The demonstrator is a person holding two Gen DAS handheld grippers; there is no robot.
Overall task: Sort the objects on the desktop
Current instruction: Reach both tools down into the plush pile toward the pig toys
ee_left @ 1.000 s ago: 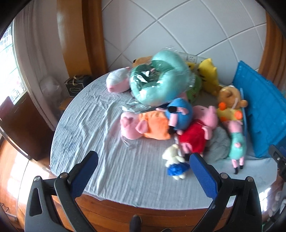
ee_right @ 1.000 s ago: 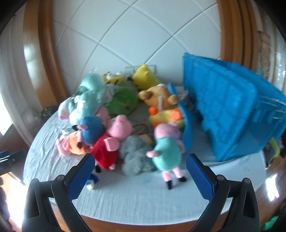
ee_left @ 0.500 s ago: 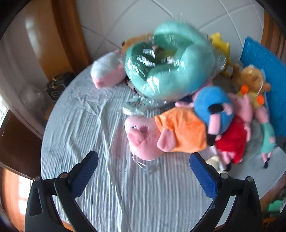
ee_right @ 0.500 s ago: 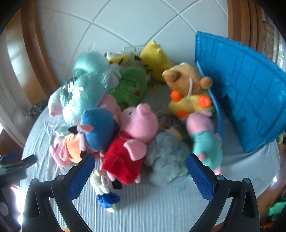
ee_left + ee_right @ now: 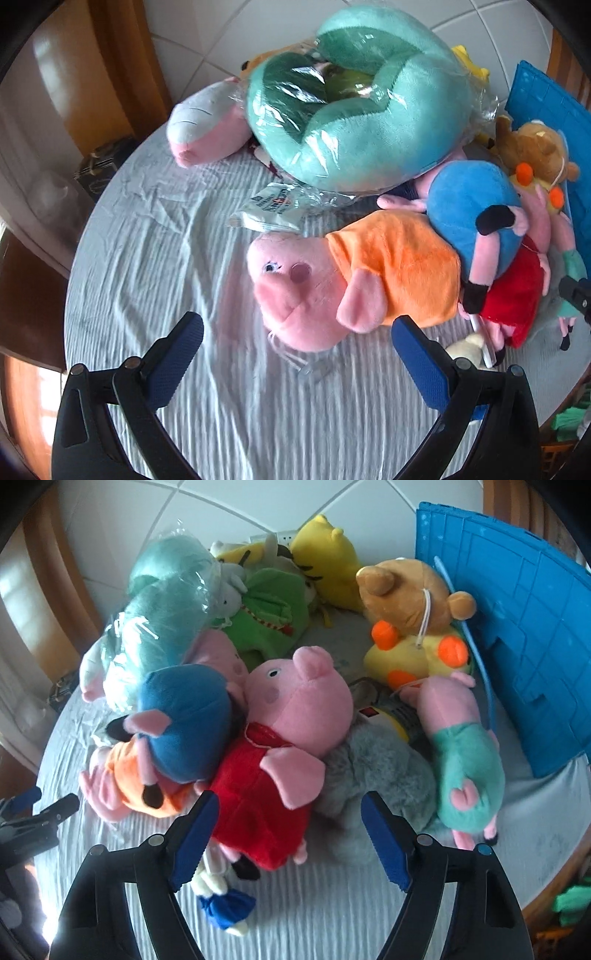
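Hovering low, right claw (image 5: 288, 834) spread around red-dressed pig (image 5: 273, 775).

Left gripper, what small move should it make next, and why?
Probably ease the left gripper forward a little, then close. Its jaws stand open around the pink head of the orange-dressed pig plush, not yet touching it, and that plush lies at the near edge of the pile.

Plush toys (image 5: 291, 738) lie heaped beside blue crate (image 5: 517, 635).
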